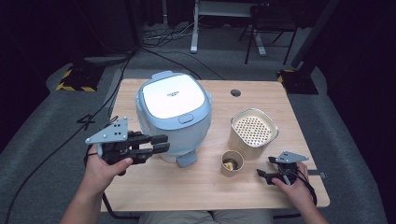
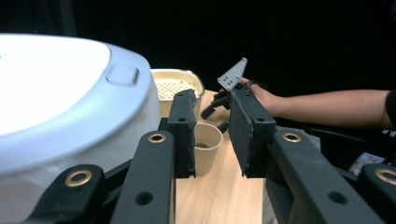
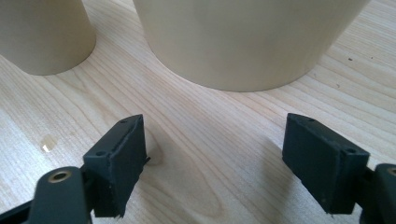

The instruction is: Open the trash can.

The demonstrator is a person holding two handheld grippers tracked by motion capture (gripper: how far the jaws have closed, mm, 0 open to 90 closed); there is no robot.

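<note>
Two grippers, both empty: left gripper [image 1: 161, 143] jaws narrowed beside the rice cooker [image 1: 173, 114], centre-left; right gripper [image 1: 262, 174] apart, near the cup [image 1: 232, 163]. Risk: left jaws clip the cooker's latch [image 1: 187, 159] and shove it.

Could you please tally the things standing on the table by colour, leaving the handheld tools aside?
Pale blue and white: 1, the rice cooker
Cream: 2, the perforated container and the small cup
Total: 3
</note>
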